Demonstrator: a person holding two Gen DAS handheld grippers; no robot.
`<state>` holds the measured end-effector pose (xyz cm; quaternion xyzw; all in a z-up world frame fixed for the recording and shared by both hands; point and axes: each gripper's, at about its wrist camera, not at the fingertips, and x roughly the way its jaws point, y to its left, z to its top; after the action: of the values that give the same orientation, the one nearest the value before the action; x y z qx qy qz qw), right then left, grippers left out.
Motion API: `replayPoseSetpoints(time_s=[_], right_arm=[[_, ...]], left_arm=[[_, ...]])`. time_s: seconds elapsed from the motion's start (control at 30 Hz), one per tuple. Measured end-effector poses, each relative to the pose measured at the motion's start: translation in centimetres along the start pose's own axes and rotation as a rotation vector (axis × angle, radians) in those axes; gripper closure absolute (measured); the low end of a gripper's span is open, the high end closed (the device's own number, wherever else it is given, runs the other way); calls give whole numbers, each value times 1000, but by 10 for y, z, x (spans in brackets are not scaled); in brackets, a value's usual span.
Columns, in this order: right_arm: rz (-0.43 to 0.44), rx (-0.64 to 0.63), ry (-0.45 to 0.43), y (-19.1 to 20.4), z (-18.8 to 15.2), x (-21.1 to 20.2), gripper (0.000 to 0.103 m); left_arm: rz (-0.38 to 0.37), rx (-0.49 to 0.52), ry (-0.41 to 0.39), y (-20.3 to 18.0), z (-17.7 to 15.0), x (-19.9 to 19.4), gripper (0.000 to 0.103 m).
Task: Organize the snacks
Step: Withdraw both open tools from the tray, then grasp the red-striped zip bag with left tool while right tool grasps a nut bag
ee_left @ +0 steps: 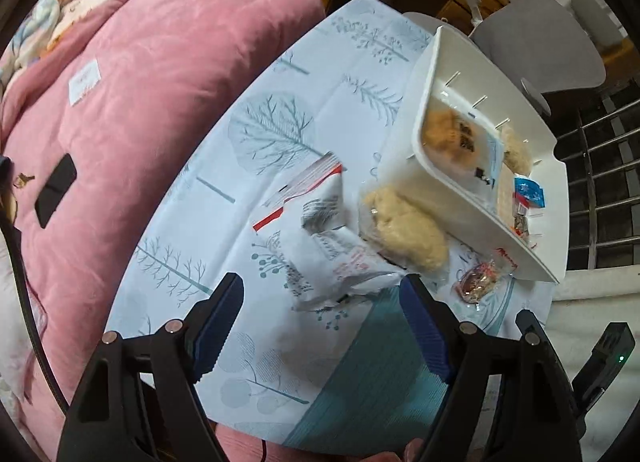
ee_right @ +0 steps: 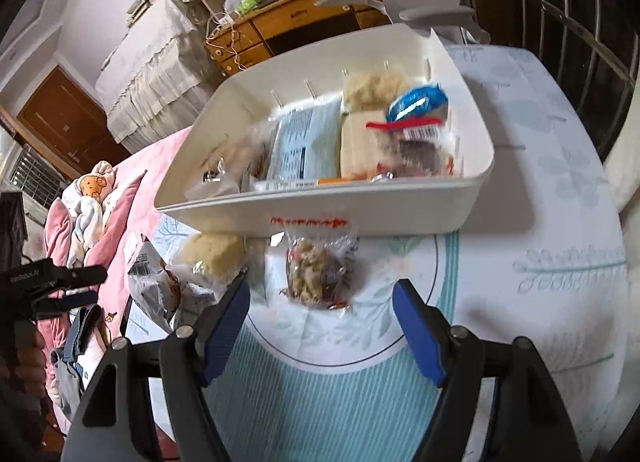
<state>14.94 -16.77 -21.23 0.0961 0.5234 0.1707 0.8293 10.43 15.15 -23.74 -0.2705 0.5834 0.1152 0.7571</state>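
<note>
Pink quilt [ee_left: 160, 74]: fills the left of the left wrist view; a dark flat rectangle lies on it, identity unclear.
Tablecloth [ee_left: 280, 134]: pale, printed with grey-blue trees; it covers the table beside the quilt.
Left gripper [ee_left: 320, 314]: hangs low over the near cloth, jaws released and wide apart, nothing between the blue pads.
White wrapper [ee_left: 336, 262]: crumpled packet with grey and red print, just ahead of the left gripper; it partly overlies a flat red-and-white packet [ee_left: 308, 186].
Wrapped bun [ee_left: 404, 230]: pale yellow, in clear film, touching the white wrapper on one side and pressed against the outer wall of the bin.
White bin [ee_left: 404, 166]: open-topped plastic tub standing on the cloth. It already holds several snacks.
Bin contents: a clear-wrapped pastry [ee_left: 452, 134] at the left end, a blue-and-white flat pack [ee_right: 304, 142] in the middle, a tan block [ee_right: 360, 146], and a blue packet [ee_right: 416, 102] on top at the right end; the right wrist view is blurred here, so the smaller items are probably sweets.
Small clear packet [ee_right: 318, 270]: brown crumbly contents with red print on the film, lying on the cloth just in front of the bin's near wall, not inside it.
Right gripper [ee_right: 320, 314]: poised just short of the small clear packet, jaws released and spread wider than it, pads not touching it.
Grey chair [ee_left: 548, 46]: stands behind the bin.
</note>
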Motion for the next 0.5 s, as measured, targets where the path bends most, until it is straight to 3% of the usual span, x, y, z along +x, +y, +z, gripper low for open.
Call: replayPoseSetpoints(time_s=[0.3, 0.5], right_arm=[[-69, 117, 34, 11, -6, 31, 29], [-146, 195, 28, 14, -8, 57, 29]], left_arm=[[-130, -148, 130, 28, 3, 51, 21], [-174, -128, 195, 31, 12, 72, 21]])
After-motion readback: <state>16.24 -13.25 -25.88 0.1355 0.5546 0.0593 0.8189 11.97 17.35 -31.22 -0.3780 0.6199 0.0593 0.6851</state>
